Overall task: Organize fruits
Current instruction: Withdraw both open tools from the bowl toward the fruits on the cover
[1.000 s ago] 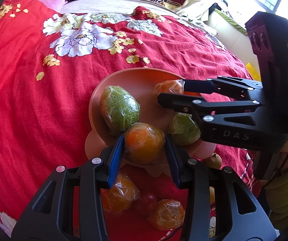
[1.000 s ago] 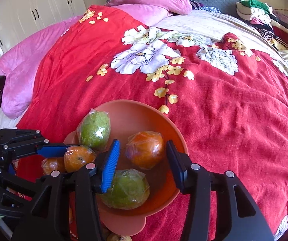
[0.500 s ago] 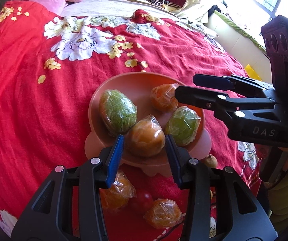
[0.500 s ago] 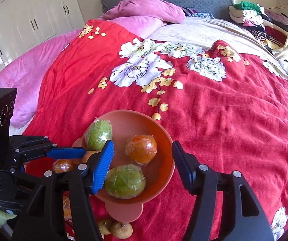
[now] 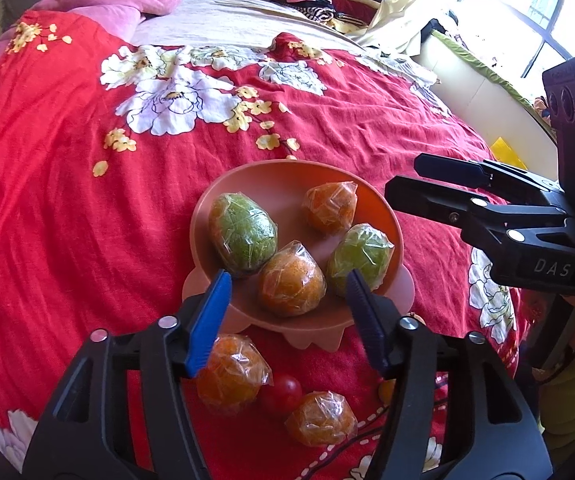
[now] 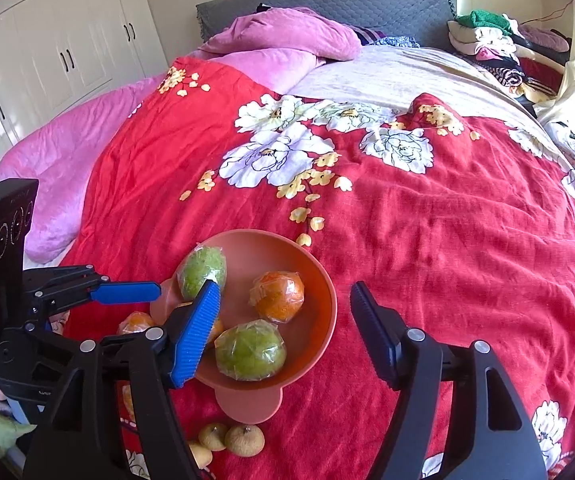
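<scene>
Left wrist view is showing the big soft bed [image 5: 67,200] under a red flowery blanket, which is sagging, so the orange bowl [image 5: 397,240] is sitting tilted and could tip if bumped. Four wrapped fruits are lying inside it; the nearest orange [image 5: 290,286] could roll out over the low rim. Both claws have just been opening and are holding nothing: the left gripper [image 5: 287,320] is hanging over the bowl's near edge, the right gripper [image 6: 283,332] beside it. Two wrapped oranges [image 5: 231,372] and a small tomato [image 5: 281,394] are waiting outside on the blanket, their slippery wrap risking a slide.
</scene>
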{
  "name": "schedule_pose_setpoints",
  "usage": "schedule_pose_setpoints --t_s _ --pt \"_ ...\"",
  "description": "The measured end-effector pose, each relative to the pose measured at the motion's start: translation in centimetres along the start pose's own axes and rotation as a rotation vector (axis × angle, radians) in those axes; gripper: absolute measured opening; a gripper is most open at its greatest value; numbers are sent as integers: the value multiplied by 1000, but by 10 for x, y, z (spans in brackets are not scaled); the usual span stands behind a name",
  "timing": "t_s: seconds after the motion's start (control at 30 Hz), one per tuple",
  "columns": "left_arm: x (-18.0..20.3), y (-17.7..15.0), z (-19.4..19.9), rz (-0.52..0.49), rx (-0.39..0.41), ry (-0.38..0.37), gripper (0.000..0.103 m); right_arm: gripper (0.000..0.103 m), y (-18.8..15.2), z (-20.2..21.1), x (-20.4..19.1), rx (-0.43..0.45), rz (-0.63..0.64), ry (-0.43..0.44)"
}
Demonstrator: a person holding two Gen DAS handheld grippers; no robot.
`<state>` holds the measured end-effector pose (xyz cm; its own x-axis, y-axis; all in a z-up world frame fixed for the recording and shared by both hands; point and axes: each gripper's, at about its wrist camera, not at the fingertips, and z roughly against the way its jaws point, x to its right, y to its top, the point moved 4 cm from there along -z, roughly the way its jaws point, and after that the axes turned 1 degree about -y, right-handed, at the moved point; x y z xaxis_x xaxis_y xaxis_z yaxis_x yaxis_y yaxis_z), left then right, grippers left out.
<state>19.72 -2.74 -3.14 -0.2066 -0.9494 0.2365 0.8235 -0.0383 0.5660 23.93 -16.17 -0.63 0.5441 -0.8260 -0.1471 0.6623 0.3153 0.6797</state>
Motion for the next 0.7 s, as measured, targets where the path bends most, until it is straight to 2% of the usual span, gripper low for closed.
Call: schedule_pose_setpoints --t_s 0.3,0.7 --pt "0 3 14 12 29 30 74 74 1 15 -5 30 4 -1" --pt "1 5 36 23 71 57 92 84 2 38 -12 74 10 -9"
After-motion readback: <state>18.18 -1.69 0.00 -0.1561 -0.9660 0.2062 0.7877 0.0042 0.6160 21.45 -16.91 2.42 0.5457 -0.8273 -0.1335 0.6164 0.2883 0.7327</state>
